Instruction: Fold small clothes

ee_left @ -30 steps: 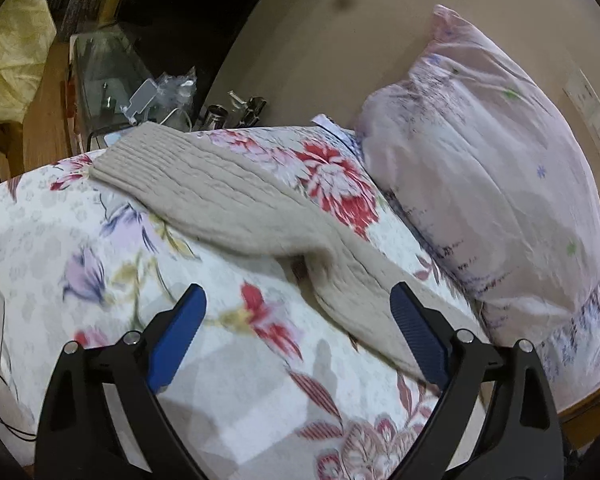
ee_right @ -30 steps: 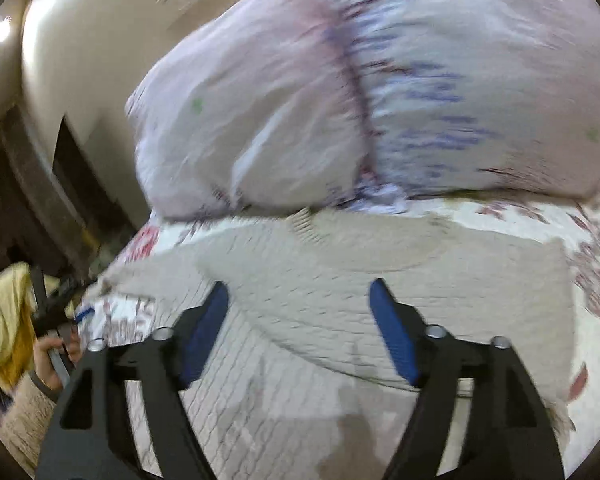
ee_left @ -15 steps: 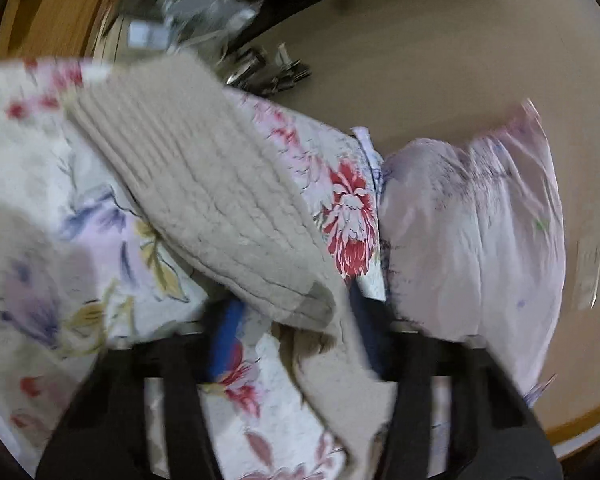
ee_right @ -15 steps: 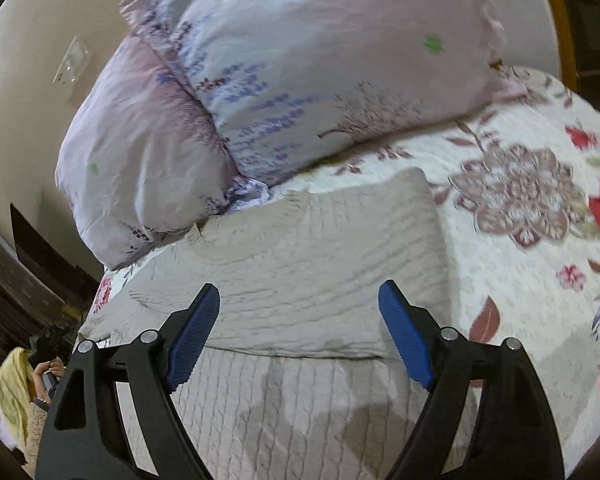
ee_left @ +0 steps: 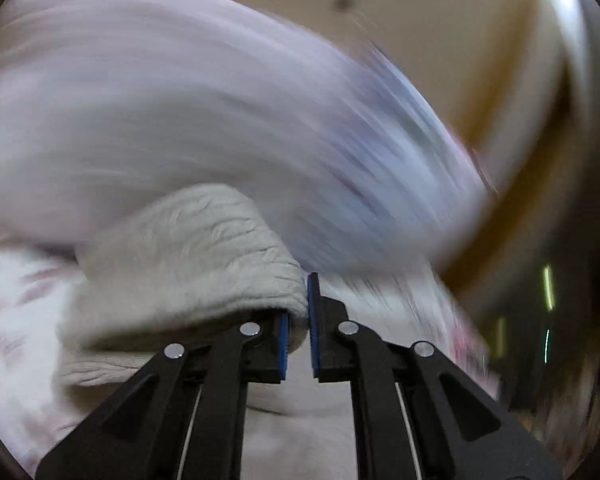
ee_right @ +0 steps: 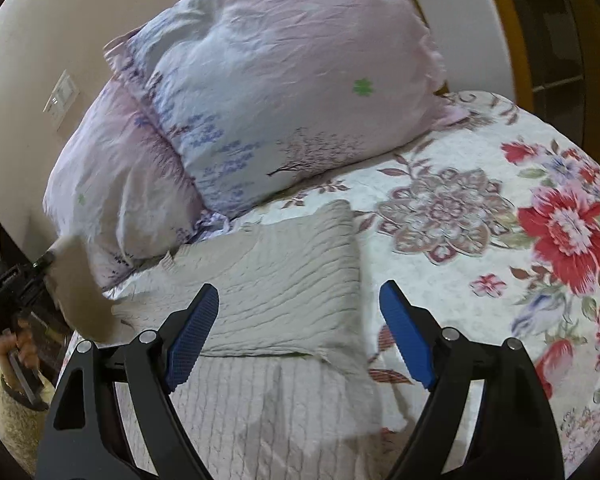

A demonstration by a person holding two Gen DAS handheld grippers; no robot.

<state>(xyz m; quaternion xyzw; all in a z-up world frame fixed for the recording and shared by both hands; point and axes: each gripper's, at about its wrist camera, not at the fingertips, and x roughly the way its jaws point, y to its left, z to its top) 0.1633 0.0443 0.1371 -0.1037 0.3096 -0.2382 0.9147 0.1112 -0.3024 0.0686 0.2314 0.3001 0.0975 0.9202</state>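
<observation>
A beige knitted sweater lies on the floral bedspread, one side folded over its body. My left gripper is shut on the sweater's sleeve, which bunches up over the left finger. In the right wrist view the left gripper shows at the far left, lifting that sleeve off the bed. My right gripper is open and empty, hovering over the sweater's lower half.
Two pale pink and lilac pillows lean against the beige wall behind the sweater. The left wrist view is heavily motion-blurred; a pillow fills it. A wooden bed frame stands at the right.
My left gripper closed on the sleeve and lifted it, swinging toward the pillows. My right gripper stayed open and drew back slightly over the sweater.
</observation>
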